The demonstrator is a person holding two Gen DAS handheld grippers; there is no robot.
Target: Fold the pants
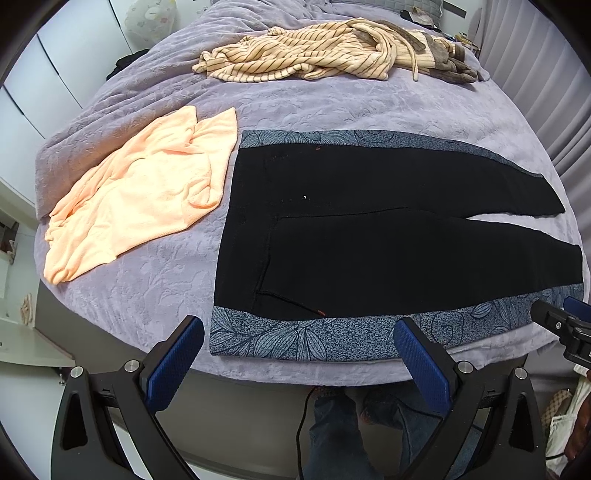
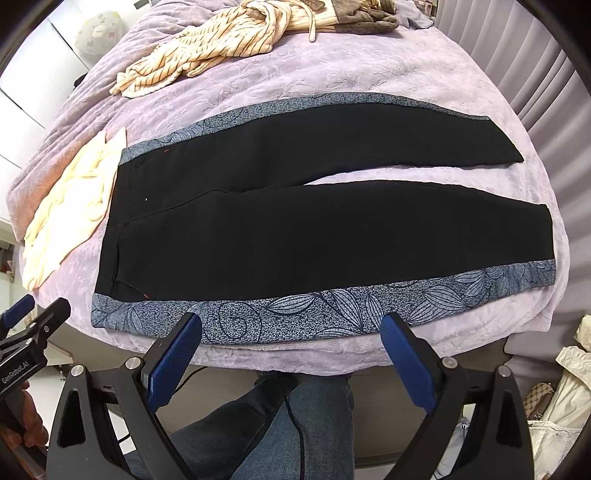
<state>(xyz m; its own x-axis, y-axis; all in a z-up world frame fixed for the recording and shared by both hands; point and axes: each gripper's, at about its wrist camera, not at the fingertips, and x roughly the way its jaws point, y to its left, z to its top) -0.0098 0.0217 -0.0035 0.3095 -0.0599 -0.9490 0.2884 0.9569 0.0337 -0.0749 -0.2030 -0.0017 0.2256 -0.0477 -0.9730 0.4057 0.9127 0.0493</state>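
Fingers (image 1: 186, 354) (image 2: 404, 350) spread wide, blue-padded; flat black pants (image 2: 295, 221), leaf-print side panels.

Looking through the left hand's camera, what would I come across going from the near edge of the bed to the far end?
Left tool with its blue pads, open → grey leaf-patterned side stripe → black pants laid flat on the purple bedspread → striped cream garment in a heap → grey pillow at the far end.

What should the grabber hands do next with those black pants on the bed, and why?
Probably lower both onto the near patterned edge of the black pants with grey leaf-print side stripes: they lie flat and unfolded, and the left gripper and right gripper hang open, holding nothing.
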